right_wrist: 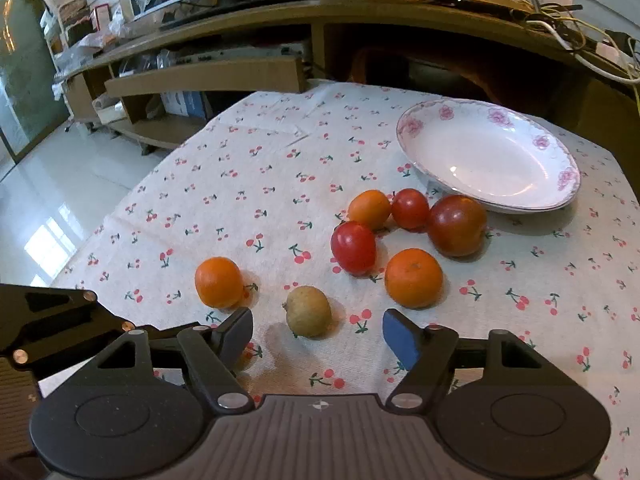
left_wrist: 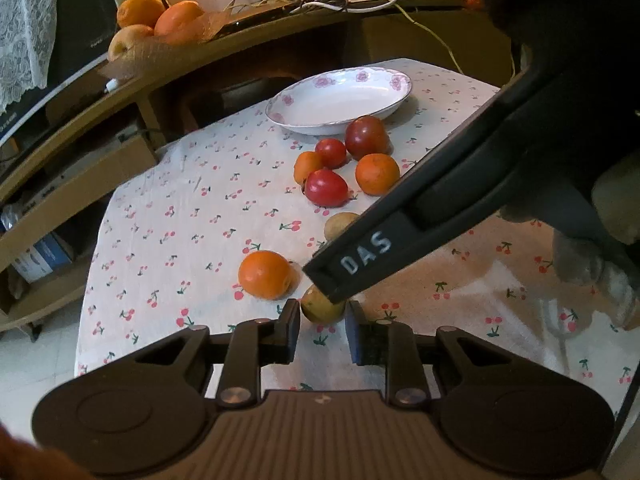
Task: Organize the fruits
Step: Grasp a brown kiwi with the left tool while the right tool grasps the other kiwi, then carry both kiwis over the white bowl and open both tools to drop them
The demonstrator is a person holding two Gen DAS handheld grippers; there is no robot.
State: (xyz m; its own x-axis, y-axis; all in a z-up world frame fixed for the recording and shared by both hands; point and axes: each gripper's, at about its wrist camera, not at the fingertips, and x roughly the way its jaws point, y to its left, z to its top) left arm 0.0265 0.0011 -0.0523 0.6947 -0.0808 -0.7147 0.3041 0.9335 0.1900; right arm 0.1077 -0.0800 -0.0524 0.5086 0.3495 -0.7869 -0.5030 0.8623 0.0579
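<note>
A white flowered plate [left_wrist: 340, 98] [right_wrist: 488, 152] stands empty at the far side of the cherry-print tablecloth. Before it lie red tomatoes [right_wrist: 354, 246], oranges [right_wrist: 414, 282] and a small yellow-brown fruit [right_wrist: 308, 311]. A lone orange [right_wrist: 218, 282] [left_wrist: 266, 274] lies to the left. My right gripper [right_wrist: 318, 336] is open, low over the cloth, the yellow-brown fruit just ahead between its fingers. My left gripper [left_wrist: 322, 334] is open, with a yellow-brown fruit [left_wrist: 322, 308] just beyond its tips, partly hidden by the right gripper's black body [left_wrist: 420, 216].
A wooden shelf unit [right_wrist: 360, 16] stands behind the table, with a basket of oranges [left_wrist: 160, 20], cables and a lamp on top. A second yellow-brown fruit [left_wrist: 340, 224] peeks out beside the black body. The table edge drops to a tiled floor [right_wrist: 60, 184] at left.
</note>
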